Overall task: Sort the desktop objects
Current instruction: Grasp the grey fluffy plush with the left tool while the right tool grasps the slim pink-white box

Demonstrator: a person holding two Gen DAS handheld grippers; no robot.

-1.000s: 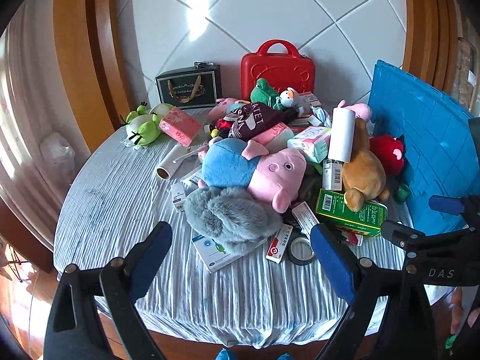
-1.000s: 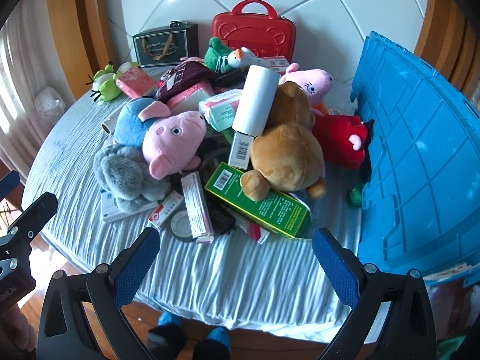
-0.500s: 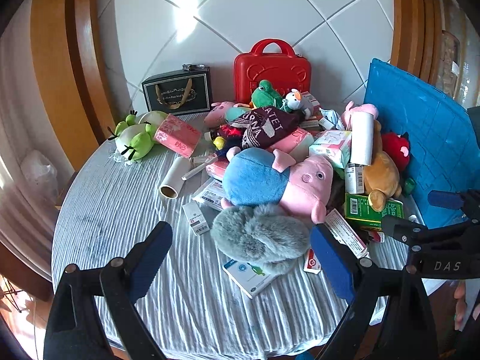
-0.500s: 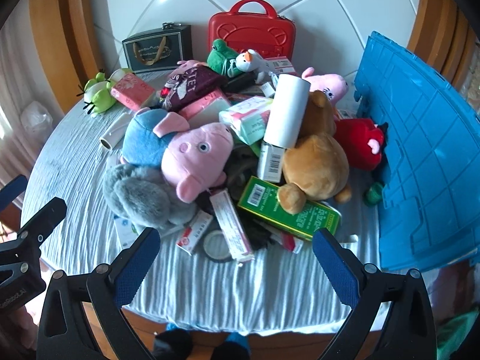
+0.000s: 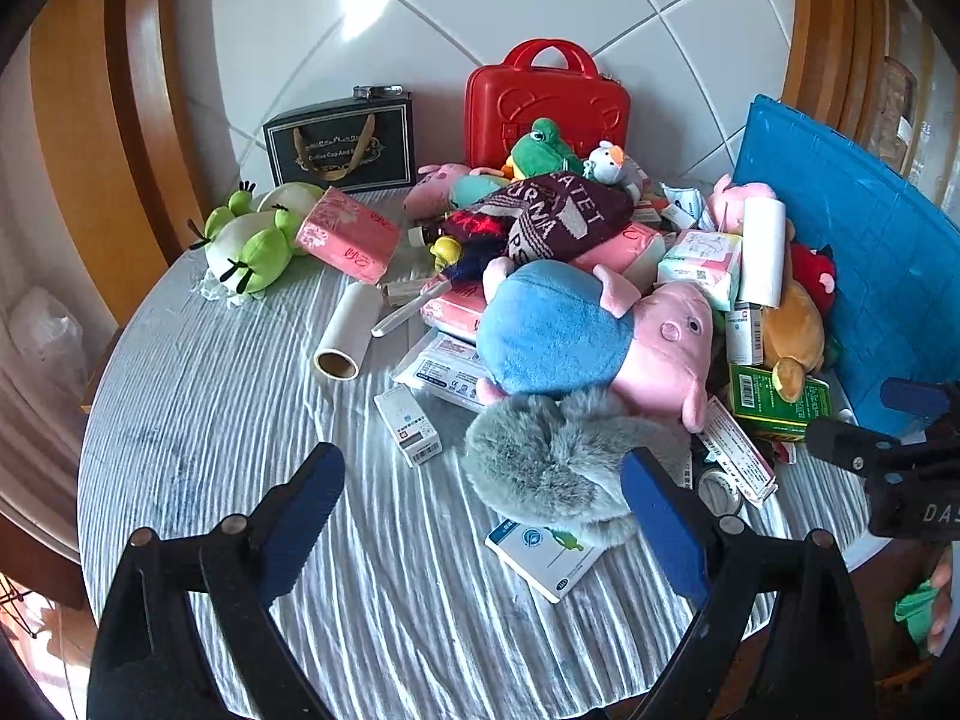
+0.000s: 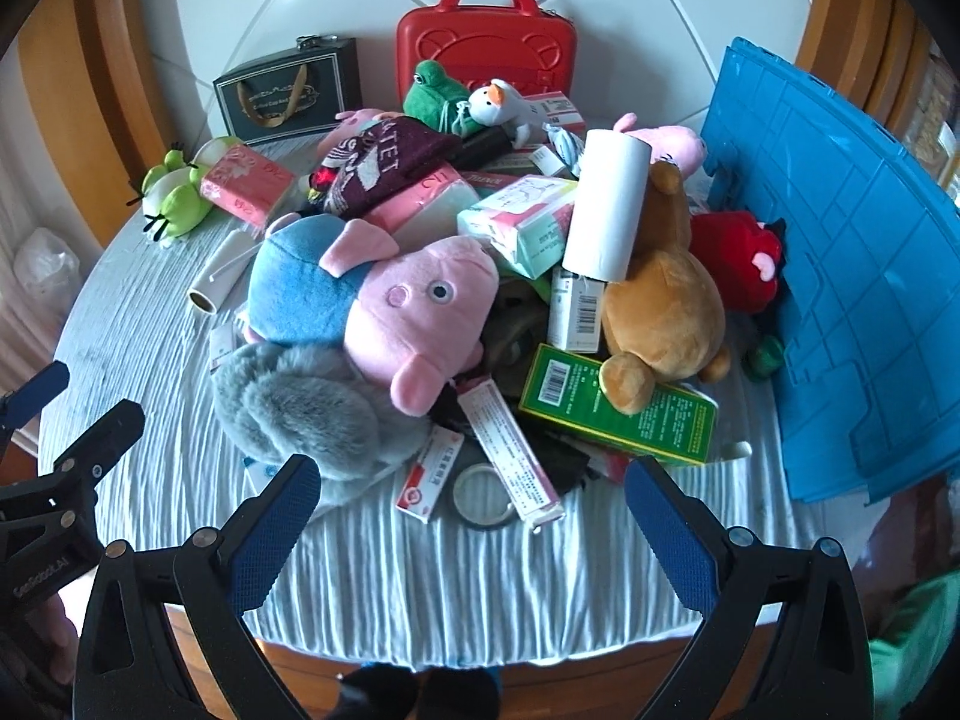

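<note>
Your left tongs [image 5: 480, 498] stand wide with nothing between the pads, and your right tongs [image 6: 471, 510] are spread just as wide and equally empty. Both hover over the near edge of the round surface [image 5: 240, 420], pointed down at the heap of things to be sorted.

The relation that matters is this: the grey fluffy plush [image 5: 552, 468] lies straight ahead of the left tongs, its near side just above the right pad in that view, resting on a white card box [image 5: 546, 552] and tucked under the pink-and-blue pig plush [image 5: 588, 336]. It lies lengthwise across the left tongs' line, so the jaws would straddle its short side if you come in as you are (a soft thing, so it should squash into the grip, I would judge).

From the right wrist view the same grey plush [image 6: 300, 408] sits off to the left, above the left pad. Ahead of the right tongs instead are the tape ring [image 6: 483, 495] and a long red-and-white box [image 6: 510, 444], whose long axis runs away from you.

So the left hand looks nearer the plush, the right nearer the small boxes. The blue crate [image 6: 840, 276] stands at the right edge, closer to your right hand.
</note>
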